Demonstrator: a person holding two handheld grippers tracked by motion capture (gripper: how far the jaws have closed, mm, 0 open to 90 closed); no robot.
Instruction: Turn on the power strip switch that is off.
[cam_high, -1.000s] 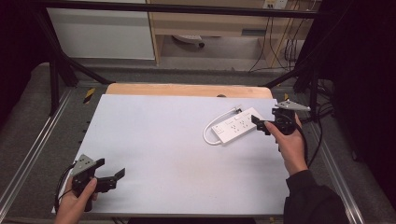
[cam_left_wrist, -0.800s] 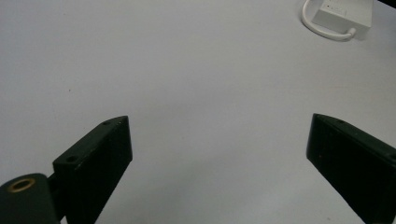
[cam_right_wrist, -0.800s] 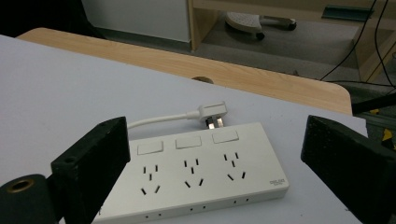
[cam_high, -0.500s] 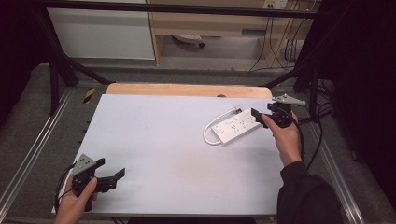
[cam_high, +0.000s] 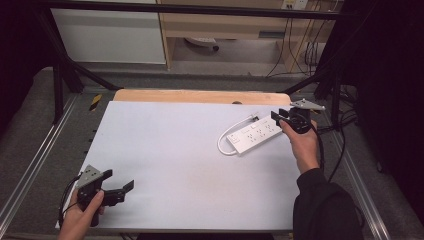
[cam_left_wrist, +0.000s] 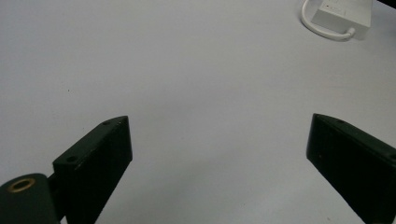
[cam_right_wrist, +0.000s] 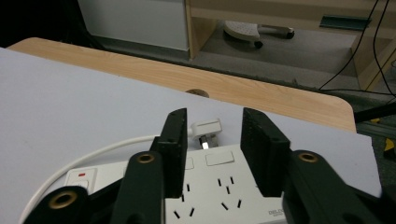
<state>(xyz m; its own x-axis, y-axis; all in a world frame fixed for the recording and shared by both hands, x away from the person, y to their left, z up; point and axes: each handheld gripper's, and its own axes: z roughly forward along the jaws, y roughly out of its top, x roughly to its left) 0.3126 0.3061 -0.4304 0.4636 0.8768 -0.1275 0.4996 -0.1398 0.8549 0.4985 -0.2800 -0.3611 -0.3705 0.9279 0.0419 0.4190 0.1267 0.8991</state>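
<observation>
White power strip (cam_high: 253, 136) lay at worktop's (cam_high: 175, 150) far right, plug (cam_right_wrist: 206, 129) just beyond it. Right gripper (cam_high: 285, 118) hovered over strip, jaws part-open, empty. Left gripper (cam_high: 120, 190) well apart, jaws wide, empty. Likely rigid, light, slick plastic; grip across its narrow sides.

Table sheet (cam_high: 190, 150): pale grey-white, plain; light wood edge strip (cam_high: 200, 96) at upper centre. Power strip (cam_high: 256, 135), right of centre: white, white cord, black socket slots, one red switch mark. White plug (cam_right_wrist: 207, 129). Left gripper (cam_high: 118, 190) and right gripper (cam_high: 280, 115): black jaws, grey top plates. Sleeve (cam_high: 325, 210), lower right: black.
</observation>
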